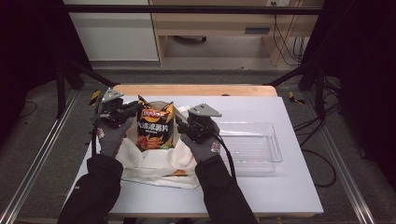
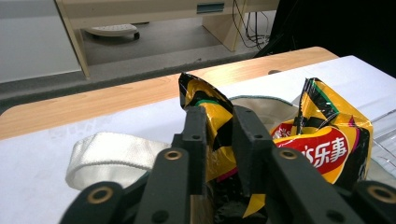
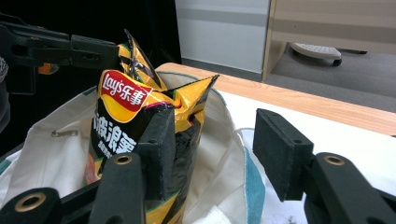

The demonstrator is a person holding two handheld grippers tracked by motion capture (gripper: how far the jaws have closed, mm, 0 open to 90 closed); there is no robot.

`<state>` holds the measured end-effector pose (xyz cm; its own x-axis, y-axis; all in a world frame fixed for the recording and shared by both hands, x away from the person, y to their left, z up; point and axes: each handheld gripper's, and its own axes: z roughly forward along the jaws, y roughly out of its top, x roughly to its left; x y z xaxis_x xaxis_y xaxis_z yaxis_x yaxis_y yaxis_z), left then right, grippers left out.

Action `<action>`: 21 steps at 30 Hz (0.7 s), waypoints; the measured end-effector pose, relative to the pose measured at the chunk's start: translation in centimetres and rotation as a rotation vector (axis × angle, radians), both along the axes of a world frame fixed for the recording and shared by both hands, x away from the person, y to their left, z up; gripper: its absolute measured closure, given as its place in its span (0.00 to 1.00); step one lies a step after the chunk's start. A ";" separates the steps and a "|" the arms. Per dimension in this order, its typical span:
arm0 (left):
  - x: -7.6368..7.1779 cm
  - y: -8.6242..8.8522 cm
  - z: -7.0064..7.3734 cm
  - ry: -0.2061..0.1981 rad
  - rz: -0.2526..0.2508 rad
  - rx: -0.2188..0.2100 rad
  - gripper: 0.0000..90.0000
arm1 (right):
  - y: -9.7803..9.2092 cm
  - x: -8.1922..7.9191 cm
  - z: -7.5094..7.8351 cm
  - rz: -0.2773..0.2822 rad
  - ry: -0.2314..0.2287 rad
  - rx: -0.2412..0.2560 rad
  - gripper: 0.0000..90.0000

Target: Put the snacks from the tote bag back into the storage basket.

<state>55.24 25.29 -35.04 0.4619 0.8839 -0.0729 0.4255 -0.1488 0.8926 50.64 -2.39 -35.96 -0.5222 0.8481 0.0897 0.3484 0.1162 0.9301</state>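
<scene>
A black and yellow Lay's chip bag [image 1: 155, 125] stands upright in the mouth of a white cloth tote bag [image 1: 159, 163] on the table. My left gripper [image 1: 134, 110] is shut on the bag's top left corner. In the left gripper view the jaws of the left gripper [image 2: 219, 122] pinch the crinkled foil of the chip bag [image 2: 322, 147]. My right gripper [image 1: 179, 125] is open beside the bag's right side. In the right gripper view one jaw of the right gripper [image 3: 219, 137] rests against the chip bag [image 3: 119, 112], and the gap between the jaws shows tote cloth [image 3: 219, 154].
A clear plastic tray [image 1: 276, 156] lies on the white table [image 1: 280, 191] to the right of the tote. The tote's strap [image 2: 112, 149] lies on the table behind it. A wooden strip [image 1: 196, 89] runs along the far edge.
</scene>
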 end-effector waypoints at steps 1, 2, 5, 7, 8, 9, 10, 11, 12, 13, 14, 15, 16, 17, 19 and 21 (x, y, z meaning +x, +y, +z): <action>-0.1 0.0 0.1 0.002 -0.003 0.004 0.88 | 0.0 0.0 -0.1 0.002 0.001 0.001 0.54; -0.2 0.0 0.1 0.002 -0.004 0.012 0.90 | 0.0 0.0 -0.1 0.003 0.002 -0.002 0.54; -0.8 0.1 0.0 -0.004 -0.007 0.021 0.99 | 0.3 0.0 -0.3 0.010 0.007 0.000 0.54; -1.2 0.2 0.0 -0.011 -0.007 0.011 1.00 | 0.6 -0.1 -0.3 0.019 0.006 0.004 0.54; -1.5 0.2 0.0 -0.016 -0.008 0.005 1.00 | 0.8 -0.1 -0.3 0.026 0.003 0.010 0.54; -1.7 0.3 -0.1 -0.020 -0.008 0.004 1.00 | 0.8 -0.1 -0.3 0.026 0.003 0.010 0.54; -2.0 0.4 -0.1 -0.025 -0.008 -0.002 1.00 | 1.0 -0.1 -0.3 0.029 0.002 0.009 0.54; -2.4 0.4 -0.1 -0.033 -0.009 -0.007 1.00 | 1.2 -0.1 -0.3 0.035 0.000 0.013 0.54; -2.8 0.5 -0.2 -0.040 -0.009 -0.011 1.00 | 1.7 -0.2 -0.2 0.044 -0.003 0.015 0.55; -3.1 0.6 -0.2 -0.046 -0.008 -0.011 1.00 | 1.7 -0.2 -0.2 0.044 -0.003 0.015 0.55; -3.8 0.9 -0.3 -0.056 -0.010 -0.019 1.00 | 2.1 -0.2 -0.2 0.051 -0.006 0.019 0.55; -3.8 0.9 -0.3 -0.056 -0.010 -0.019 1.00 | 2.1 -0.2 -0.2 0.051 -0.006 0.019 0.55; -4.5 1.2 -0.4 -0.064 -0.011 -0.025 1.00 | 2.8 -0.2 -0.1 0.066 -0.004 0.017 0.56; -4.5 1.2 -0.4 -0.064 -0.011 -0.025 1.00 | 2.8 -0.2 -0.1 0.066 -0.004 0.017 0.56; -5.2 1.4 -0.5 -0.070 -0.016 -0.034 1.00 | 3.7 -0.2 -0.1 0.082 0.000 0.007 0.56; -5.7 1.5 -0.6 -0.079 -0.024 -0.040 1.00 | 4.2 -0.1 -0.2 0.087 0.001 0.002 0.58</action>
<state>49.53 26.83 -35.62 0.4883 0.8698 -0.0702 0.3501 -0.1216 0.9288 50.50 1.81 -36.11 -0.5937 0.7994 0.0919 0.3380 0.1441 0.9300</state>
